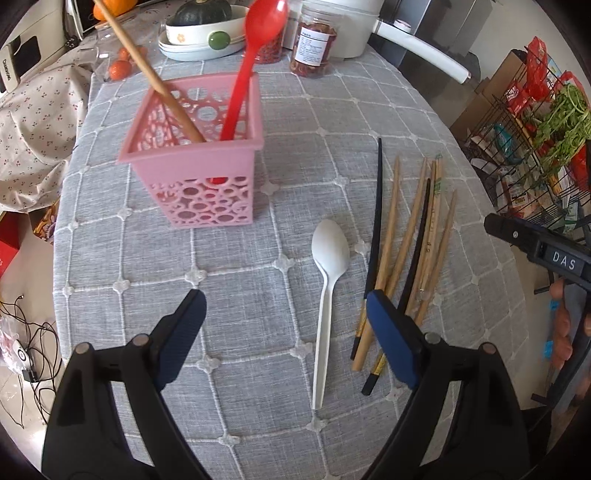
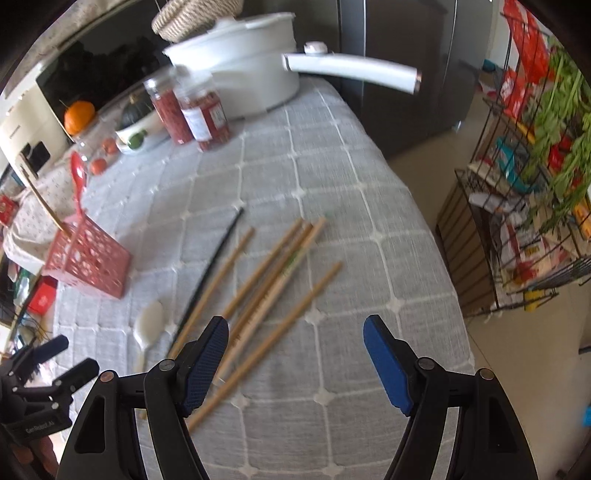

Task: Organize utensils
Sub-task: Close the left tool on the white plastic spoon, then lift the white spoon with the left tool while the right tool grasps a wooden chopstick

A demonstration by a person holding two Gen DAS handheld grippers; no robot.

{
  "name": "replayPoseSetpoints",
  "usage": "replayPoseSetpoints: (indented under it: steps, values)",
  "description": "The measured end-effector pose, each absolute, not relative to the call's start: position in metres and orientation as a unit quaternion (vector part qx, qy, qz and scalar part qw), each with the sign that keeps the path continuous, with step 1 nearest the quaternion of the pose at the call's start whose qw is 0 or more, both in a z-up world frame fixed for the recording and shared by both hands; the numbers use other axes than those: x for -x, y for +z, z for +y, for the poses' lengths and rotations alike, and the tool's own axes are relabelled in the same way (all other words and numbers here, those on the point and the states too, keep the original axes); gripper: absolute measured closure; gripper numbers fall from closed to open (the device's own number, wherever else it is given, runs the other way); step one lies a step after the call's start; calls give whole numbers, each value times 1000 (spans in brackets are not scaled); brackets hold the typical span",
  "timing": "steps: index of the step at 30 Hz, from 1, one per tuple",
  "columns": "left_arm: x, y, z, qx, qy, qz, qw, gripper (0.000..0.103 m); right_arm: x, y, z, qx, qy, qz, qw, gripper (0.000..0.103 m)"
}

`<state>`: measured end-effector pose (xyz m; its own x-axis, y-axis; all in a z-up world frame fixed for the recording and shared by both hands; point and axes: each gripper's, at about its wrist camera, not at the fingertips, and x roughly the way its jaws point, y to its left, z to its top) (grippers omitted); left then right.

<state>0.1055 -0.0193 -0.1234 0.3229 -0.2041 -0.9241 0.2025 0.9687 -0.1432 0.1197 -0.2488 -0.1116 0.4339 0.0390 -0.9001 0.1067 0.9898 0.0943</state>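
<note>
A pink perforated basket [image 1: 199, 162] stands on the grey checked tablecloth [image 1: 240, 280]. It holds a red spoon [image 1: 255, 48] and a wooden chopstick [image 1: 147, 70]. A white spoon [image 1: 327, 291] lies on the cloth, with several wooden and black chopsticks [image 1: 410, 251] to its right. My left gripper [image 1: 286, 306] is open and empty above the cloth near the white spoon. My right gripper [image 2: 295, 332] is open and empty over the chopsticks [image 2: 266, 280]. The basket [image 2: 88, 258] and white spoon [image 2: 147, 325] show to its left.
A white pot with a long handle [image 2: 255, 74], two jars of red contents [image 2: 199, 110], a bowl with a squash [image 1: 203, 22] and small oranges [image 1: 120, 68] stand at the table's far end. A wire rack with groceries [image 2: 535, 166] stands to the right.
</note>
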Motion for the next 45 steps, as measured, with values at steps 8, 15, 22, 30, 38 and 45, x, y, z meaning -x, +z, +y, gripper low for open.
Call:
replayPoseSetpoints:
  steps: [8,15,22,30,38,45]
  values:
    - [-126,-132,-54,-14,-151,571,807,57,-120,-124,-267,-77,-18,553,829,26]
    - [-144,-151,-73,-42,-128,583,801,60,-119,-118,-273,-90,-16,545,834,26]
    - [-150,-167,-84,-73,-123,595,791,60,-118,-117,-278,-96,-14,544,834,26]
    - [-154,-167,-85,-66,-115,597,792,67,-119,-117,-284,-106,-23,543,833,26]
    - [-147,-126,-72,-21,-132,551,824,68,-126,-115,-287,-115,-26,545,830,26]
    - [-128,-84,-50,2,-150,484,862,68,-141,-133,-292,-130,-38,570,811,26]
